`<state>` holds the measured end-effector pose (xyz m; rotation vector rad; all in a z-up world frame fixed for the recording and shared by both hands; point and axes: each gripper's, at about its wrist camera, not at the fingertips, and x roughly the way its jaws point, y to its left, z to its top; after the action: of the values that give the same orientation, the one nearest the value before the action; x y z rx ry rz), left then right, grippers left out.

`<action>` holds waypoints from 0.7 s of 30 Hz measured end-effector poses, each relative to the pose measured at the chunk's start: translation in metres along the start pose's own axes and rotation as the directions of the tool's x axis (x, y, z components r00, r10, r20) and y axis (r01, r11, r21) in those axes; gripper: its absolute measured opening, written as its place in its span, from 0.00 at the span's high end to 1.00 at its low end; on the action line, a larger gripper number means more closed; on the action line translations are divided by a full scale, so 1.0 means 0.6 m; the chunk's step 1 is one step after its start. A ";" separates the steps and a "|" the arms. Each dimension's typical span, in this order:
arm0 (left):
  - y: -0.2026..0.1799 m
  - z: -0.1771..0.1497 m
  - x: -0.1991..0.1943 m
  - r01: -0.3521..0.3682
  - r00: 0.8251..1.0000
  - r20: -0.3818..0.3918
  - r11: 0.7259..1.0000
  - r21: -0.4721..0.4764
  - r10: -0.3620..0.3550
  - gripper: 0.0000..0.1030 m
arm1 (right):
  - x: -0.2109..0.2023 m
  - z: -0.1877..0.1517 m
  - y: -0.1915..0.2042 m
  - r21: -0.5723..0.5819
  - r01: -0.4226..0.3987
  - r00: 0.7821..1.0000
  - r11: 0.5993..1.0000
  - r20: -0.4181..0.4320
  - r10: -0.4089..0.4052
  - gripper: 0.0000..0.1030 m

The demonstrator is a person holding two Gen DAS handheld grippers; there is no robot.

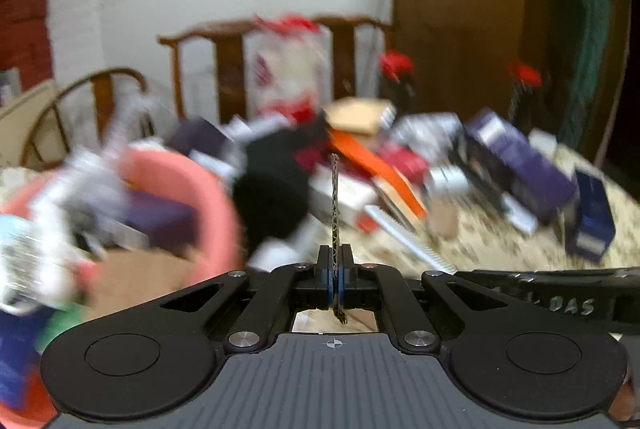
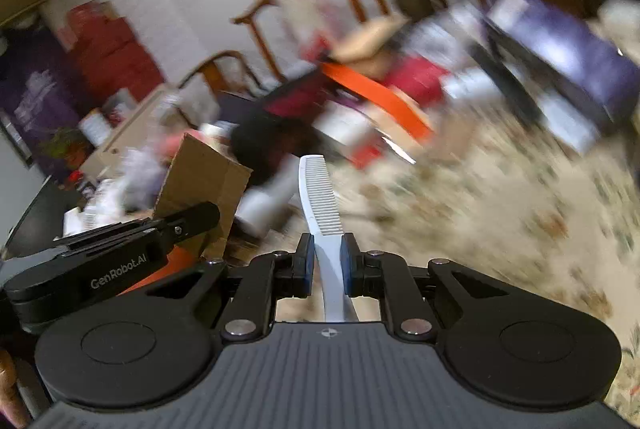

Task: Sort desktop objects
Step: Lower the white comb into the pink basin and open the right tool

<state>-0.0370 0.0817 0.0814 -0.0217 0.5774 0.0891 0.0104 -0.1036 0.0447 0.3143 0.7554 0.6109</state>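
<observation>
My left gripper (image 1: 335,256) is shut on a thin brown cardboard sheet (image 1: 335,197), seen edge-on and sticking up and forward from the pads. In the right wrist view the same gripper (image 2: 200,217) reaches in from the left with that cardboard sheet (image 2: 200,181) standing at its tip. My right gripper (image 2: 326,247) is shut on the handle of a white comb (image 2: 320,197), teeth to the right. From the left wrist view the comb (image 1: 404,233) slants above the tablecloth, with the right gripper (image 1: 480,275) at its near end. Both views are blurred.
A pink basket (image 1: 216,197) with boxes and cardboard sits at the left. A heap of boxes (image 1: 520,157), a black bundle (image 1: 272,197) and an orange strip (image 1: 380,165) crowd the far side of the floral tablecloth (image 2: 500,209). Wooden chairs (image 1: 224,41) stand behind.
</observation>
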 end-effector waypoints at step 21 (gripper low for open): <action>0.337 0.037 -0.068 -0.308 0.950 0.002 0.934 -0.180 0.313 0.81 | 0.170 0.038 0.373 -0.206 -0.229 0.972 0.951 -0.107 0.210 0.82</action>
<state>-0.0773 0.2812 0.1234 -0.1029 0.5366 0.4491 -0.0052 0.1340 0.1112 0.1724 0.7313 0.9151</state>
